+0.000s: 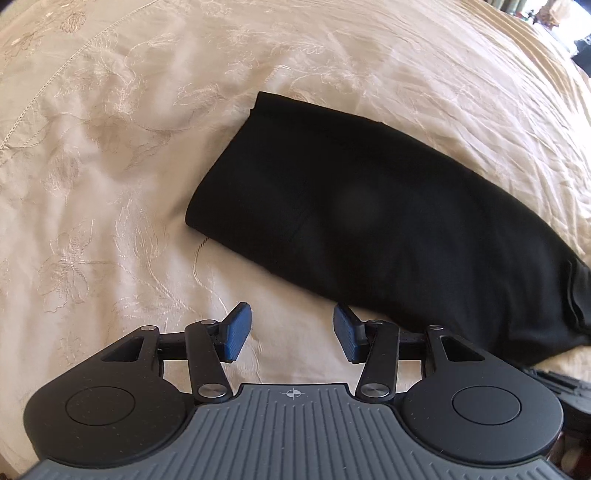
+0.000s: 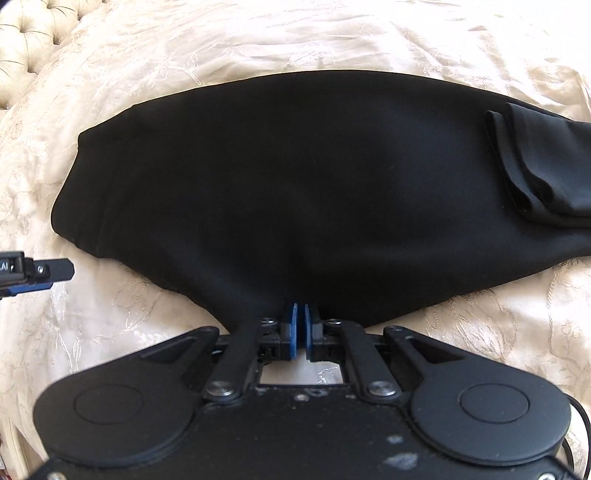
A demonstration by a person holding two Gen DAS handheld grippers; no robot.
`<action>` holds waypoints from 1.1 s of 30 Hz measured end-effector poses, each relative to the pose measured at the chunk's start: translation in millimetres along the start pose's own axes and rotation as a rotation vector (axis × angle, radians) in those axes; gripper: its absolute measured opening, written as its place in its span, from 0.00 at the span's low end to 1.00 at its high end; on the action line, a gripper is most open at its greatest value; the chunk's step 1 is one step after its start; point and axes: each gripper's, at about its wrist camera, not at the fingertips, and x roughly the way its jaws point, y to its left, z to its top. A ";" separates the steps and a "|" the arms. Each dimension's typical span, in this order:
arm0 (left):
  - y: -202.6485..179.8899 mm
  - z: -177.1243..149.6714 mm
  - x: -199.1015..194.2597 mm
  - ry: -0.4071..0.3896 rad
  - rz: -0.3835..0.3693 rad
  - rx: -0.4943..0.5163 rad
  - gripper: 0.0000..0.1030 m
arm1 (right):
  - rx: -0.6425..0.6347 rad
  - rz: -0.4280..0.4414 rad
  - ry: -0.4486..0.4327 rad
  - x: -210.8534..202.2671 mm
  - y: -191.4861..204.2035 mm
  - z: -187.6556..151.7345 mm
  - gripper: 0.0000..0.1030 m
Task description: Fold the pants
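Observation:
Black pants (image 1: 369,206) lie folded lengthwise on a cream embroidered bedspread (image 1: 110,155). My left gripper (image 1: 293,334) is open and empty, just off the pants' near edge, with blue pads (image 1: 236,334). In the right wrist view the pants (image 2: 314,177) fill the middle, with a folded-over end at the right (image 2: 535,166). My right gripper (image 2: 300,325) is shut on the near edge of the pants. The tip of the left gripper (image 2: 48,273) shows at the left edge of that view.
The bedspread (image 2: 110,314) stretches all around the pants. A tufted headboard (image 2: 26,40) stands at the far left in the right wrist view. Room clutter shows beyond the bed's far right edge (image 1: 554,22).

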 end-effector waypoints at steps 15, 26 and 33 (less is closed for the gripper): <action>40.7 27.5 57.7 -0.010 -0.095 -0.208 0.70 | 0.007 0.025 0.057 14.0 -2.7 15.9 0.04; 48.3 30.3 65.7 -0.086 -0.124 -0.347 0.85 | 0.010 0.039 0.077 12.5 -11.2 23.4 0.04; 64.4 25.5 48.2 -0.093 -0.116 -0.389 0.31 | 0.008 0.032 0.067 11.2 -7.4 21.9 0.04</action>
